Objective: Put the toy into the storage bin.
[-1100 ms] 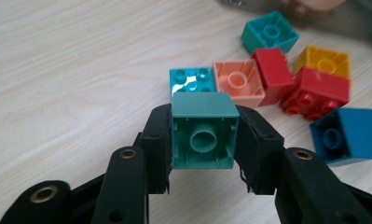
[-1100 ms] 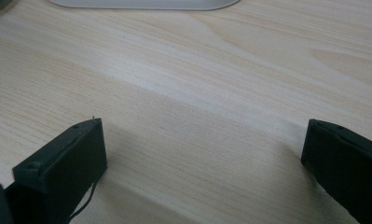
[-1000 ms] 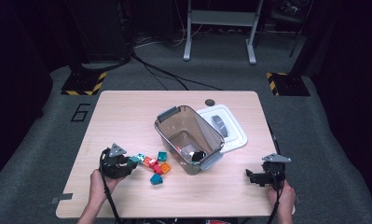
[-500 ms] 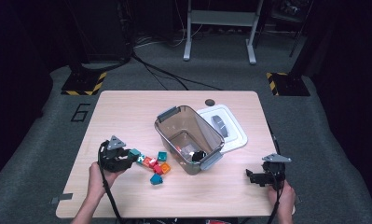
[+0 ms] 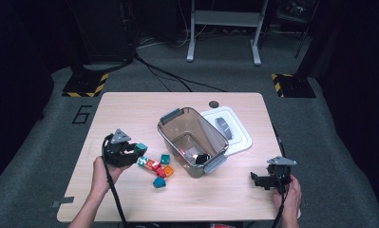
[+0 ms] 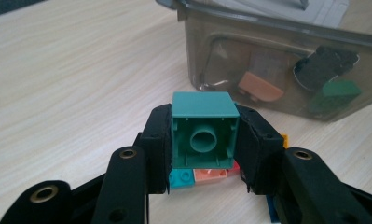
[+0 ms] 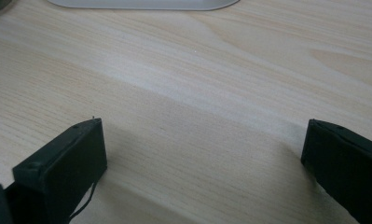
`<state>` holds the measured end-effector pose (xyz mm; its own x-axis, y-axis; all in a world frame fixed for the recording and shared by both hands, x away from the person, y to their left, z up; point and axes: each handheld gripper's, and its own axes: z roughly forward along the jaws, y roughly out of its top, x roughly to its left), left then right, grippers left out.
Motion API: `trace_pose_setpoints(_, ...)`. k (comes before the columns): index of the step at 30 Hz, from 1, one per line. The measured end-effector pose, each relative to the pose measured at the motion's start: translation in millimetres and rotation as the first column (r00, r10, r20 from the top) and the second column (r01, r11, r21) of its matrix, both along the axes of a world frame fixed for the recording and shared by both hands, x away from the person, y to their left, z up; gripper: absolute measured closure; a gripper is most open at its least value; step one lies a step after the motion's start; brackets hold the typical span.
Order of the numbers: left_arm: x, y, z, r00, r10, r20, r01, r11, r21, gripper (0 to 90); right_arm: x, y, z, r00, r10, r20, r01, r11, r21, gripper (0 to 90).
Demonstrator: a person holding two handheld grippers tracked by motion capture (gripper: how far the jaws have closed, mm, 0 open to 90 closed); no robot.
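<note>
beside the bin, left gripper jaws clamping teal block, loose blocks beneath, right gripper jaws apart

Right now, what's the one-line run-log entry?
left gripper: shut on teal block | right gripper: open, over table | bin: open

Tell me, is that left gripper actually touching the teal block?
Touching: in the left gripper view, both jaws of the left gripper press the teal block's sides.
</note>
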<state>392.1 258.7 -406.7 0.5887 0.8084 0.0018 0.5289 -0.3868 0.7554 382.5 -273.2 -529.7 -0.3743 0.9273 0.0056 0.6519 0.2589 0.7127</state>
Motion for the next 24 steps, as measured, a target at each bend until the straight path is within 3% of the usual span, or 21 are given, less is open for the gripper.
trace_pose_setpoints(7,4.8,-7.1,16.1,0.9995,-0.023,0.022,0.023,0.9996,0.017,59.2,2.0,0.0,-0.3,1.0,0.004,0.006,-0.004,1.0,-0.003,0.0)
trace_pose_setpoints(17,12.1,-14.8,31.3,0.9986,-0.031,0.042,0.031,0.9995,-0.006,59.2,2.5,-0.3,-0.2,0.9999,0.01,0.006,-0.01,1.0,-0.002,0.0)
trace_pose_setpoints(24,20.3,-32.0,38.0,0.9966,-0.061,0.056,0.062,0.998,-0.012,59.2,2.8,-0.6,-0.2,0.9999,0.013,0.006,-0.013,1.0,-0.002,0.0)
